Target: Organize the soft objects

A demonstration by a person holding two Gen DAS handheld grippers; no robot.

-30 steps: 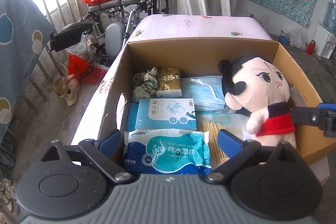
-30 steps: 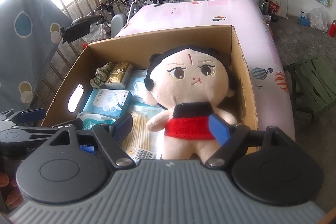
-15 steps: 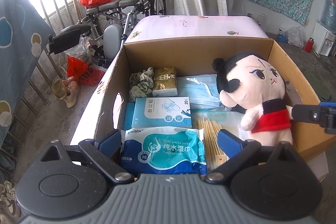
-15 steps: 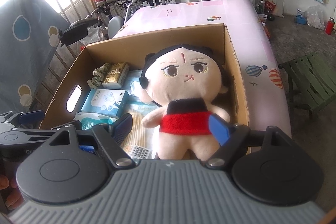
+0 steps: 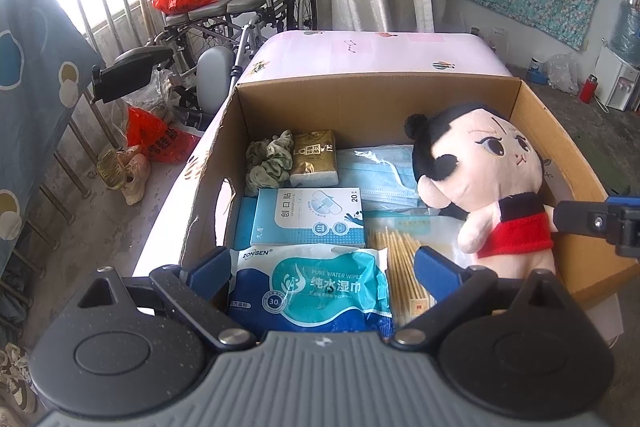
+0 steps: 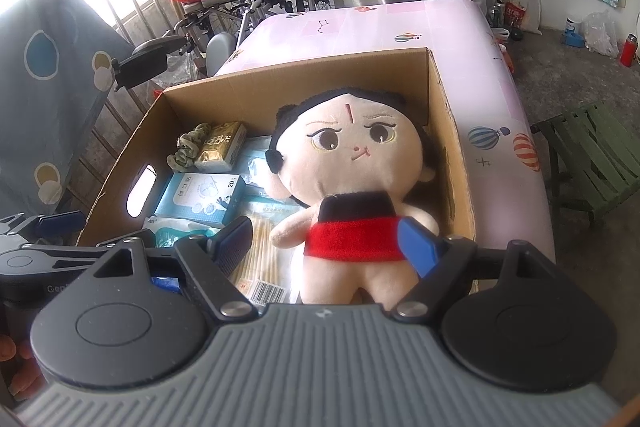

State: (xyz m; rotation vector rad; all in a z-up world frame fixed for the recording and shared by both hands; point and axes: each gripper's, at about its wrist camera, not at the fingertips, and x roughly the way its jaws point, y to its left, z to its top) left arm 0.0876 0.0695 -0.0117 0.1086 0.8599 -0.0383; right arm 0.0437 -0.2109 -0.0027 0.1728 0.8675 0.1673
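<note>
A plush doll [image 6: 352,179] with black hair and a red skirt lies in the right part of an open cardboard box [image 6: 448,131]. My right gripper [image 6: 328,239] is open, its blue pads on either side of the doll's waist, not pressing it. The doll [image 5: 492,187] also shows at the right in the left wrist view. My left gripper [image 5: 320,263] is open and empty above a wet wipes pack [image 5: 312,287] at the box's near left. The right gripper's finger [image 5: 592,221] enters from the right edge.
The box also holds a plaster box [image 5: 308,215], face masks [image 5: 380,171], a tissue pack [image 5: 314,163], a green scrunchie [image 5: 268,163] and cotton swabs [image 5: 400,263]. It sits on a pink table [image 6: 400,35]. A wheelchair [image 5: 248,7] stands behind, a green stool [image 6: 592,163] to the right.
Both grippers have drawn back slightly from the box and stay open. The doll has sunk lower into the box and rests there.
</note>
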